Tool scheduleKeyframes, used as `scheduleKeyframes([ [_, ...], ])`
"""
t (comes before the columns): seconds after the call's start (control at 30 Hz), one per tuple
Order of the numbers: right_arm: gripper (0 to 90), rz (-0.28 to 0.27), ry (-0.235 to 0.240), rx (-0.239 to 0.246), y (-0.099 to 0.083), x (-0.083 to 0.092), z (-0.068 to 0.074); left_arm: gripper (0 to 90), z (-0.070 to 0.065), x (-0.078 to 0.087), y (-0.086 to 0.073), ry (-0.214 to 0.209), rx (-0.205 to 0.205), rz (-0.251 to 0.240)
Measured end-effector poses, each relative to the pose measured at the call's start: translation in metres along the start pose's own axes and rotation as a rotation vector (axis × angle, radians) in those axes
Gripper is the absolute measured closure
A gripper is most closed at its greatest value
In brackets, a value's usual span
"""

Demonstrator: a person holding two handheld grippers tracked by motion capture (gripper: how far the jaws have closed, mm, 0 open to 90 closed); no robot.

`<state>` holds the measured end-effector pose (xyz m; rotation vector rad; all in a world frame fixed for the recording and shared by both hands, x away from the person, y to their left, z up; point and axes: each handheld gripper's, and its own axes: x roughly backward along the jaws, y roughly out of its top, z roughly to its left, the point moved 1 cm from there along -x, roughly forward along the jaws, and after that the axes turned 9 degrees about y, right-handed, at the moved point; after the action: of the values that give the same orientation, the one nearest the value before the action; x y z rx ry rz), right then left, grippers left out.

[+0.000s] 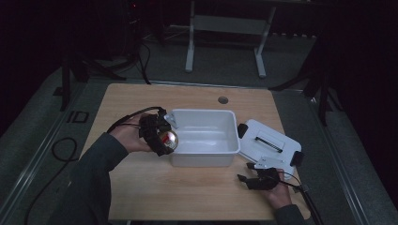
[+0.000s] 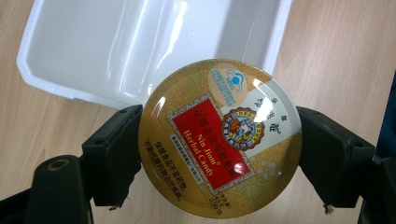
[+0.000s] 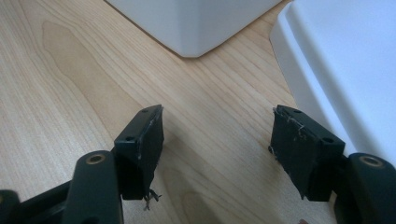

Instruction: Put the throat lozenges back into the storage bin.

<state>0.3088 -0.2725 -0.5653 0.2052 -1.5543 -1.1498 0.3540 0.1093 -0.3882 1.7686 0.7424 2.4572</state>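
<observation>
Nearest the tabletop's front edge, toward its right corner, the right hand-held gripper (image 1: 247, 171) sits low over the bare light wooden tabletop (image 1: 187, 192), jaws spread with nothing between them. In the right gripper view the two black pads (image 3: 144, 140) frame just wood grain, with a corner of the tub ahead and the lid's edge off to one side.

Just beyond that hand-held gripper, near the right edge, lies the flat white plastic lid with black clips (image 1: 267, 140), resting next to the tub; it's pretty dim in the high view, so I can't tell if the two actually touch.

Over on the left side, the left hand-held gripper (image 1: 165, 139) is pinching the round gold candy tin with a red label (image 2: 219, 137) across its width, one pad on each side of the rim. The tin is held off the tabletop right at the left wall of the white rectangular plastic tub (image 1: 202, 140), its printed face turned to the camera in the left gripper view.

The tub sits around the middle of the tabletop, open, and looks like it has nothing in it.
</observation>
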Motion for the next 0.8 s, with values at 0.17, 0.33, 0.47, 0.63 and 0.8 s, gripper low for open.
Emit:
scheduleKeyframes([
  [0.17, 34.1, 0.0, 0.0, 0.0, 0.0, 0.0, 0.0, 20.5, 0.001, -0.001, 0.006, -0.001, -0.006, 0.01],
  [0.33, 34.0, 0.0, 0.001, 0.0, 0.0, 0.0, 0.0, 20.5, 0.001, -0.004, 0.011, -0.011, -0.007, 0.026],
  [0.47, 34.0, 0.0, 0.001, 0.0, 0.0, 0.0, 0.0, 20.5, 0.003, -0.008, 0.014, -0.016, -0.005, 0.035],
  [0.63, 34.0, 0.0, 0.001, 0.0, 0.0, 0.0, 0.0, 20.5, 0.003, -0.012, 0.017, -0.012, -0.004, 0.051],
  [0.8, 34.0, 0.0, 0.001, 0.0, 0.0, 0.0, 0.0, 20.5, 0.003, -0.015, 0.021, -0.015, -0.001, 0.049],
])
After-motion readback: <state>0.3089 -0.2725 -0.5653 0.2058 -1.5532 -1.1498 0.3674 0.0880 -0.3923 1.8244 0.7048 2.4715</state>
